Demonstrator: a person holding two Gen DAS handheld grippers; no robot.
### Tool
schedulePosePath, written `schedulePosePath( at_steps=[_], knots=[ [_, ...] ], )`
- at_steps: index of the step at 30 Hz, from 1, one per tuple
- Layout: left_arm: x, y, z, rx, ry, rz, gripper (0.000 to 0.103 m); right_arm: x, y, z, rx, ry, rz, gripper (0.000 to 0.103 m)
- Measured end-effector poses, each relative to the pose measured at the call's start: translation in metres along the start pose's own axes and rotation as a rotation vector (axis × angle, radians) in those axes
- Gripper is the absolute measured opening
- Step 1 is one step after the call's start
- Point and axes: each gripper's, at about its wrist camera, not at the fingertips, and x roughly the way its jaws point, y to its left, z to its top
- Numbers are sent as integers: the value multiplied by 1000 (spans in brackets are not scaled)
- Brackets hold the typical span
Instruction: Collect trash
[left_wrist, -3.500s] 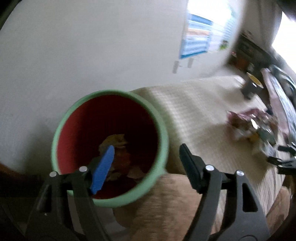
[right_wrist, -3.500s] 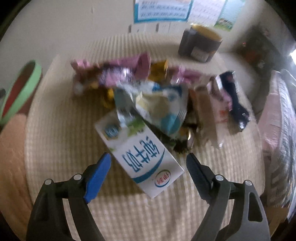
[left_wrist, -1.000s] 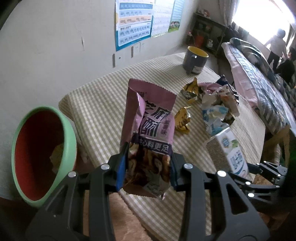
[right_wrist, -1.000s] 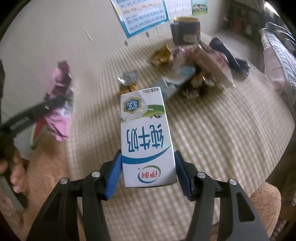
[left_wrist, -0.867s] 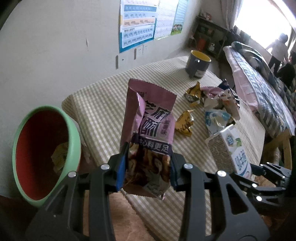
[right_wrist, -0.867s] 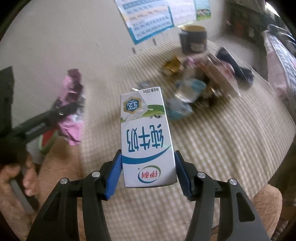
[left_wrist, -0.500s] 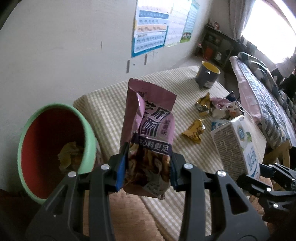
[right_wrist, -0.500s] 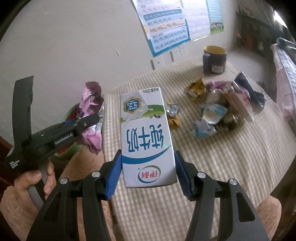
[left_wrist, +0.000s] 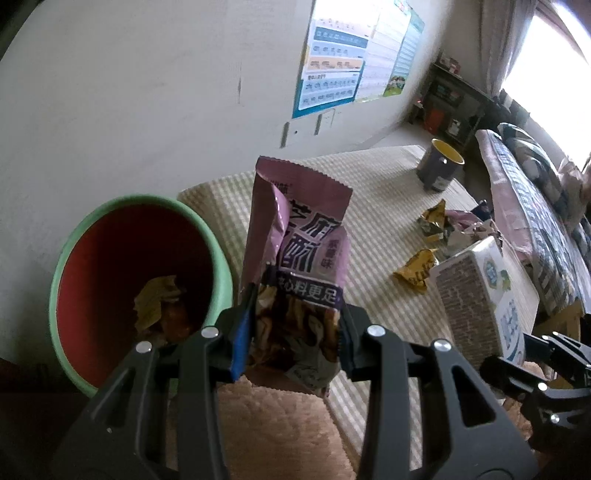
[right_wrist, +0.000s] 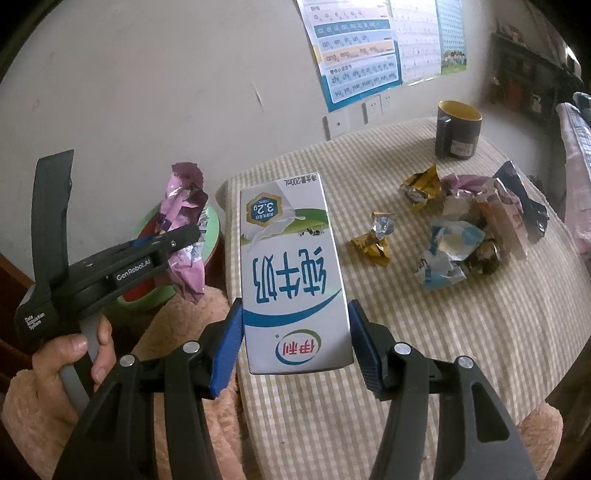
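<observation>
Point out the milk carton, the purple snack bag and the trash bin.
milk carton (right_wrist: 291, 280), right wrist view, front face.
purple snack bag (left_wrist: 299, 258), left wrist view, printed front.
trash bin (left_wrist: 218, 254), left wrist view, green rim.

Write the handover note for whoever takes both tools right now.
Left tool: shut on the purple snack bag, held up beside the green bin, not yet over its mouth.
Right tool: shut on the milk carton, lifted above the table.
Done: some wrappers already lie in the bin.
Left: drop the bag and the carton in, then fetch the yellow wrapper and the wrapper pile near the mug.
</observation>
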Motion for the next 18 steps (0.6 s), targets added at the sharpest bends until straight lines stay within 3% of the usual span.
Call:
schedulePosePath(
  at_steps=[18],
  knots=[
    [-17, 71, -3, -111, -27, 138, 37, 25, 60, 26, -143, 7, 65, 54]
  ],
)
